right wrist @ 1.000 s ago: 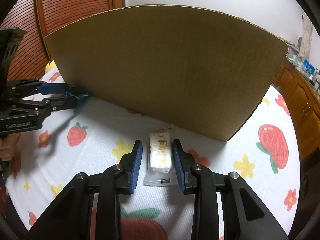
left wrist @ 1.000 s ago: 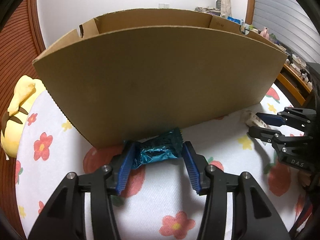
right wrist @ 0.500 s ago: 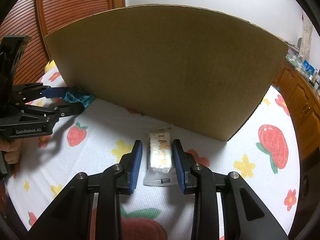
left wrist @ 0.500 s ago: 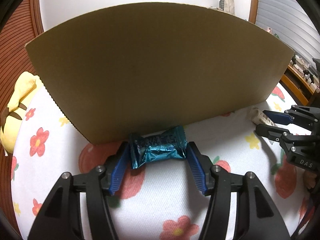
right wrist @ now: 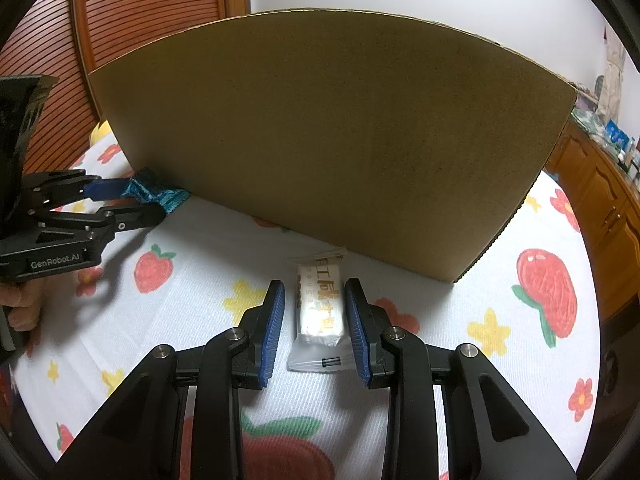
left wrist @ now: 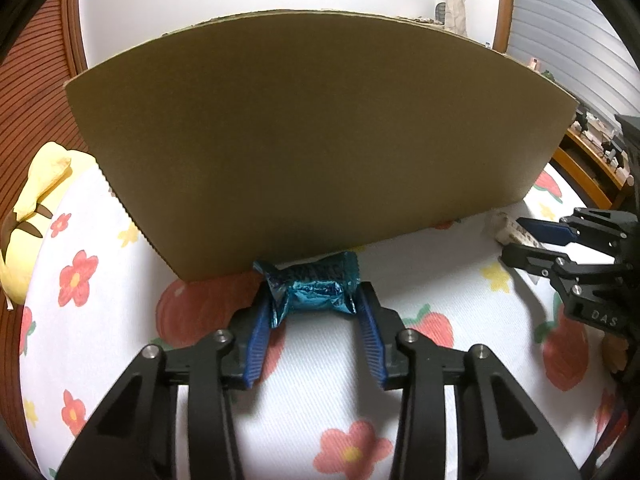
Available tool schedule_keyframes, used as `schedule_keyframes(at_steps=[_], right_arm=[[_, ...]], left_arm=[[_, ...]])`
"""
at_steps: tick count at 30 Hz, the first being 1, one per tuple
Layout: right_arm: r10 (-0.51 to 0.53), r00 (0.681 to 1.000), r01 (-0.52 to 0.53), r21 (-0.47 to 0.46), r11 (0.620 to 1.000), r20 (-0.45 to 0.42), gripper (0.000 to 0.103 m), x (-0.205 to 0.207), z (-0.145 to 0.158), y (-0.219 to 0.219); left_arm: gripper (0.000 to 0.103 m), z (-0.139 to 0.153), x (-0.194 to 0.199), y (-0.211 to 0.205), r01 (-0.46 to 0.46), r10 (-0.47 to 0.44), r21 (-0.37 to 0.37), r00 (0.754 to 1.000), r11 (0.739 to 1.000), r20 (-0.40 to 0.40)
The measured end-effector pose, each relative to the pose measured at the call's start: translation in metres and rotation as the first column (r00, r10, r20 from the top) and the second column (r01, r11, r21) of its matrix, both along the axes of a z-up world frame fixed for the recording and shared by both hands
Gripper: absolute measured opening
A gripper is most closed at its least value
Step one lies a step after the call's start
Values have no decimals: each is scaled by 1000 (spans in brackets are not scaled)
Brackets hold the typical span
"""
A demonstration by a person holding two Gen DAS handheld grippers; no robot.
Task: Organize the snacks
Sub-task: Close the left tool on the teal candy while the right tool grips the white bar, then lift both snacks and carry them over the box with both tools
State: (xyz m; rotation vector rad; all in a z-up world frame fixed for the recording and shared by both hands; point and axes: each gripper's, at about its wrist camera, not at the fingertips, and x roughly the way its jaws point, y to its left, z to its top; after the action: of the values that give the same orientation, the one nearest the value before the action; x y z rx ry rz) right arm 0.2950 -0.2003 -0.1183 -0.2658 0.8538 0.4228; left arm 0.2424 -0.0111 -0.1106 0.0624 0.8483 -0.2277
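1. left gripper (left wrist: 316, 312): matte black linkage arms, silver pivot screws, blue ribbed pads (left wrist: 256, 340).
2. right gripper (right wrist: 314, 320): same build.
3. white lettering: "genrobot.ai" on left body; right reads "das", possibly cut off.

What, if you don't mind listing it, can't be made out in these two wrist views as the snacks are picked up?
- Inside of the cardboard box: both views face its near wall, which hides any contents.
- Printing on the blue foil candy, left wrist view: creased foil, too small to read.
- White snack bar, right wrist view: whether the right gripper's pads press it is unclear.
- The person: only a hand, cut off at the right wrist view's edge.
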Motion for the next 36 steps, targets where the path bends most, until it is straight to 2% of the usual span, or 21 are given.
schedule_keyframes(at_steps=[16, 28, 29, 30, 36], right_arm=[[0, 1000, 0, 0, 1000, 0, 30, 0, 0, -1], [0, 1000, 0, -5, 1000, 2, 29, 0, 0, 1], [-2, 1000, 2, -7, 1000, 4, 27, 0, 1, 2], [-6, 1000, 7, -8, 1000, 6, 20, 0, 0, 4], [-4, 1000, 4, -5, 1000, 10, 19, 0, 1, 6]], left_arm=[[34, 13, -33, 3, 23, -23, -39, 1000, 999, 14], [35, 41, -52, 11, 29, -24, -67, 997, 997, 68], [35, 43, -53, 11, 30, -25, -67, 997, 997, 72], [35, 45, -52, 9, 31, -26, -66, 997, 997, 76], [35, 61, -59, 7, 40, -33, -62, 994, 997, 107]])
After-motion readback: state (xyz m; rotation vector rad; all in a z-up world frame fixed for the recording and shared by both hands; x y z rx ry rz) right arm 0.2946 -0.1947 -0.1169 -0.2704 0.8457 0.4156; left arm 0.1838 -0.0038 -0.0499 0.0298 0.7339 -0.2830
